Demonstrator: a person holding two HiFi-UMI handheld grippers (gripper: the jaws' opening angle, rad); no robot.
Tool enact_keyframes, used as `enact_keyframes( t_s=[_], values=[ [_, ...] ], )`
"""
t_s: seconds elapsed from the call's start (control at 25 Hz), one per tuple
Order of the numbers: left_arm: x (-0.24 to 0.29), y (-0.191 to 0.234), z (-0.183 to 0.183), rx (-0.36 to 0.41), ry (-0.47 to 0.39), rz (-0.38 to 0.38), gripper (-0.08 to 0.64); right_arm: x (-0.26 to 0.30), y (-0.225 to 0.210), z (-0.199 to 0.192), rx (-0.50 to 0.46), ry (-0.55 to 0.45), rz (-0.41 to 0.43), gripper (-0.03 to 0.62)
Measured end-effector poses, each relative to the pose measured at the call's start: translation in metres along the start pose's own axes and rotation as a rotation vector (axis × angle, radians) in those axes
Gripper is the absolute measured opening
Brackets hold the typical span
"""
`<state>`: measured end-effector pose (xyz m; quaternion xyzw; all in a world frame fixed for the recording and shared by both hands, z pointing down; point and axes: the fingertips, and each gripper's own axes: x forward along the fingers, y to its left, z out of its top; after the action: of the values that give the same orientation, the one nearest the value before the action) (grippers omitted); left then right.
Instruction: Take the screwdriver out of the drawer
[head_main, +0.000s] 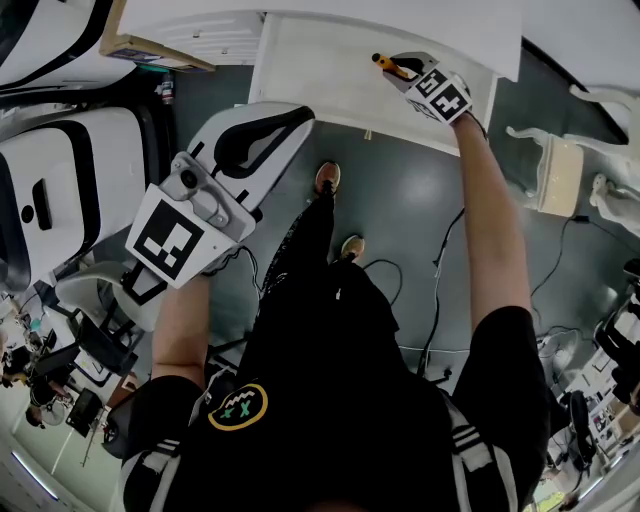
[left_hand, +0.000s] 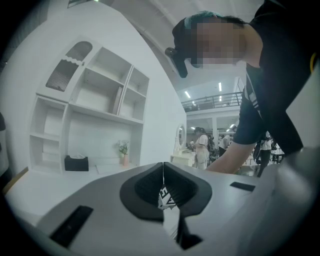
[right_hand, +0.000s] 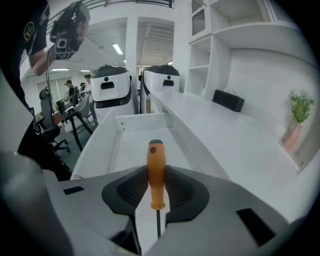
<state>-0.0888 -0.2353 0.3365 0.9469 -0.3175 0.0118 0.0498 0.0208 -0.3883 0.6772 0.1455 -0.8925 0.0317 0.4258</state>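
One screwdriver (right_hand: 156, 172); one drawer (right_hand: 140, 121)

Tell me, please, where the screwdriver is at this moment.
In the head view's upper right, the screwdriver is clamped by its orange handle in the right gripper, over the open white drawer.

The screwdriver (right_hand: 155, 172), with orange handle and thin dark shaft, stands upright at frame centre, above the open white drawer (right_hand: 131, 150).

Black tissue box (right_hand: 228, 100) and potted plant (right_hand: 298, 114)
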Motion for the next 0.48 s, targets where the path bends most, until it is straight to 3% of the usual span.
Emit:
enact_keyframes(
  t_s=[0.48],
  values=[
    [-0.006, -0.019, 0.005, 0.098, -0.011, -0.021, 0.020, -0.077, 0.013, 0.040, 0.002, -0.126, -0.092, 0.130]
  ],
)
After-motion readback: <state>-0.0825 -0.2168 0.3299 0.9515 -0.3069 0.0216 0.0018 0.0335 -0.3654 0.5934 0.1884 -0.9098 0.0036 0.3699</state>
